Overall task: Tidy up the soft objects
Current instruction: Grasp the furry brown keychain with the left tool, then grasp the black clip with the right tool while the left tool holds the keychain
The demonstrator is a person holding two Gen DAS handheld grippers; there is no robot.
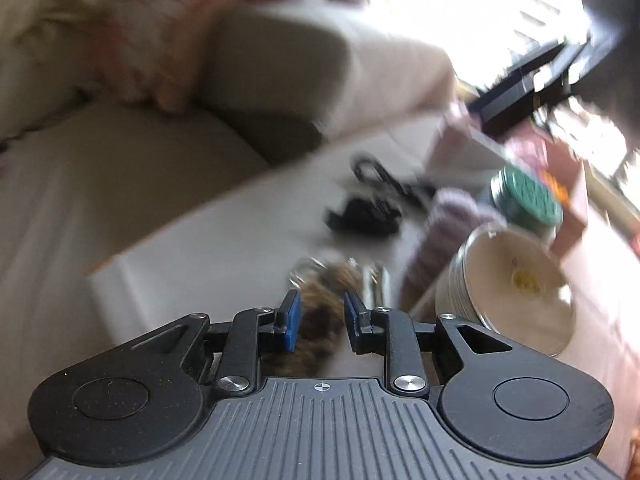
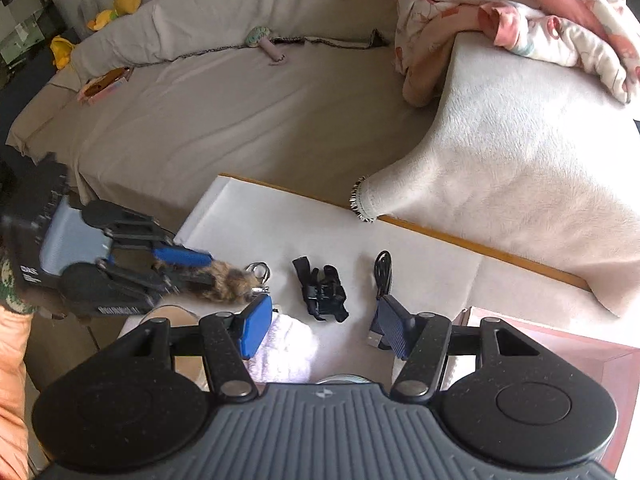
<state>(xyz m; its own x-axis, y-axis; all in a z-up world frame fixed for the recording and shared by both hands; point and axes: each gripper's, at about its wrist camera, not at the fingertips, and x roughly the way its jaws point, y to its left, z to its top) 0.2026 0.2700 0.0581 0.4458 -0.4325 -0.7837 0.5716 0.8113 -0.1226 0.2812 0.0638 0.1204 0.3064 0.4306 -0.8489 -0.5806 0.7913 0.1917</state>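
A brown furry keychain pom with metal rings lies on the white table. My left gripper has its blue pads on either side of the fur, closed around it. In the right wrist view the left gripper grips the same furry keychain near the table's left edge. My right gripper is open and empty above a pale lilac fluffy cloth. The blurred left wrist view shows that lilac cloth too.
On the table lie a black strap clip, a black cable, a round tin and a green-lidded jar. Behind is a beige sofa with a floral blanket, a mushroom toy and a cream throw.
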